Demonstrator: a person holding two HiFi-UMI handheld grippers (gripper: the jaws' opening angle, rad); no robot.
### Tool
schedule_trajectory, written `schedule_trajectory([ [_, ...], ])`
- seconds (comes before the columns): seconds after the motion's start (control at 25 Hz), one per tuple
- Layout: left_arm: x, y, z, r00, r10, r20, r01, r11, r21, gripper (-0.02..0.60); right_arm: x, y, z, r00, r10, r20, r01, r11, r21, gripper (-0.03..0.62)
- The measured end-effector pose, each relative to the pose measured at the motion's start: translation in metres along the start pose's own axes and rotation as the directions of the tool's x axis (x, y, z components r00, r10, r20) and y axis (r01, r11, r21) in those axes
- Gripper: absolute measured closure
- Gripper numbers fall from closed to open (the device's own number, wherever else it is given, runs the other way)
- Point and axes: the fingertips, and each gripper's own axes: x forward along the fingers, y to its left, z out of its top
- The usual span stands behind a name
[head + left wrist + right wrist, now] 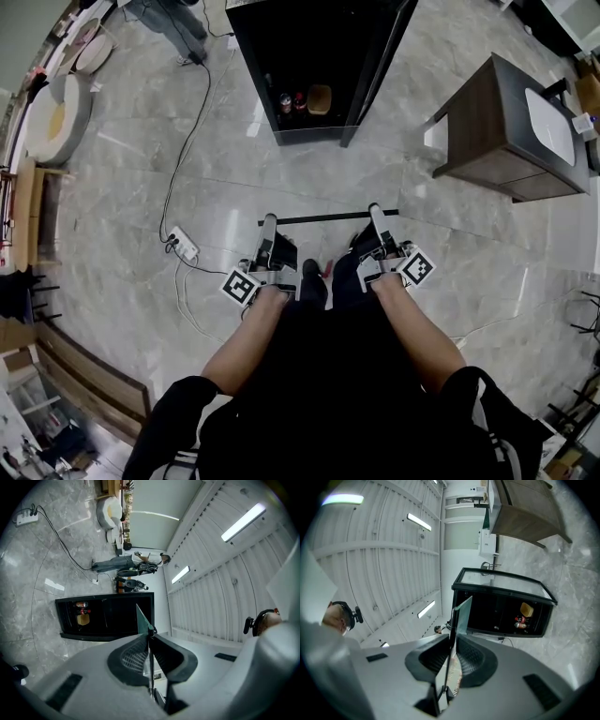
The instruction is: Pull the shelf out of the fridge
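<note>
The glass shelf is outside the fridge, held level between my two grippers, and shows edge-on as a thin dark line above the floor. My left gripper is shut on its left edge and my right gripper on its right edge. In the left gripper view the pane rises from between the pads of the left gripper. The right gripper view shows the pane clamped by the right gripper. The black fridge stands open ahead, and also shows as the fridge and the fridge.
Small bottles and a yellow jar sit low inside the fridge. A wooden side table stands at the right. A power strip with a cable lies on the marble floor at the left. Round cushions are at the far left.
</note>
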Motion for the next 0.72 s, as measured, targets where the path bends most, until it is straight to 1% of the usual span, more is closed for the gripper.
schedule_trajectory([
  [0.72, 0.003, -0.009, 0.004, 1.0, -0.022, -0.015, 0.022, 1.0, 0.004, 0.545, 0.005, 0.012, 0.0, 1.0, 0.025, -0.009, -0.025, 0.999, -0.031, 0.54],
])
